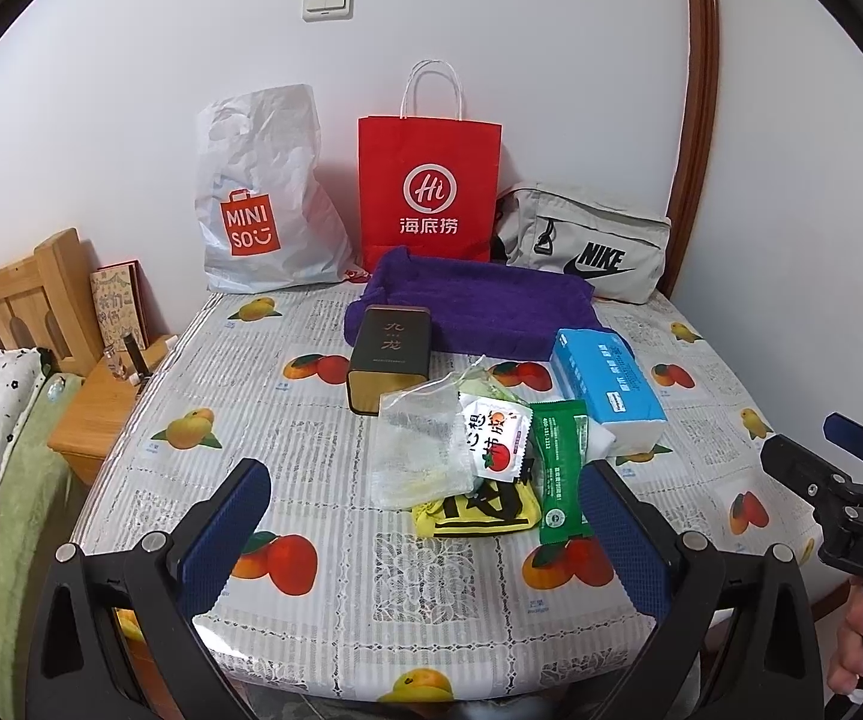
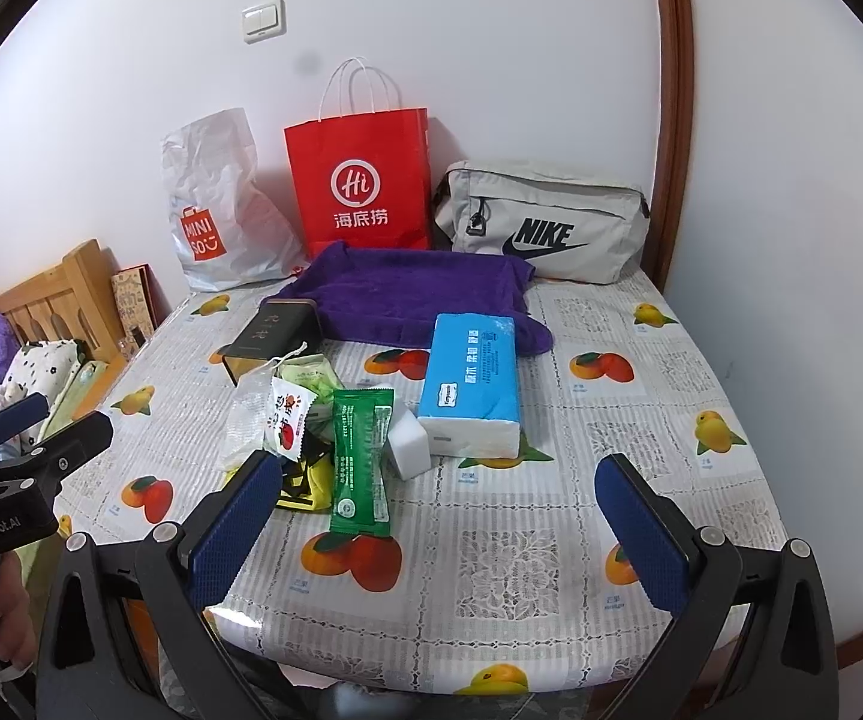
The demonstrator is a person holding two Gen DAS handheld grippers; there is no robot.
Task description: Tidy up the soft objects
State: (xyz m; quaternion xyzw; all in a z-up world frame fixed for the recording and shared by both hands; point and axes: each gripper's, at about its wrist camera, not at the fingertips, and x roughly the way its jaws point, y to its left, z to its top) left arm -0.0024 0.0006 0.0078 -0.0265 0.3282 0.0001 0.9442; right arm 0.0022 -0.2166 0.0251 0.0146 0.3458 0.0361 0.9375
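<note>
Left gripper (image 1: 425, 516) and right gripper (image 2: 440, 504) both spread wide, grasping nothing; blue tissue pack (image 2: 472, 384) at 12 o'clock of right gripper, purple towel (image 2: 419, 294) behind.

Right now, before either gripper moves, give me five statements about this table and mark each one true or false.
1. The red paper bag stands upright against the wall. True.
2. The blue tissue pack lies inside the grey Nike bag. False: it lies on the tablecloth, in front of the purple towel.
3. The left gripper is open and holds nothing. True.
4. The green sachet is clamped in the right gripper. False: the sachet lies loose on the table, and the right gripper is open.
5. The dark tin box lies beside the purple towel. True.
</note>
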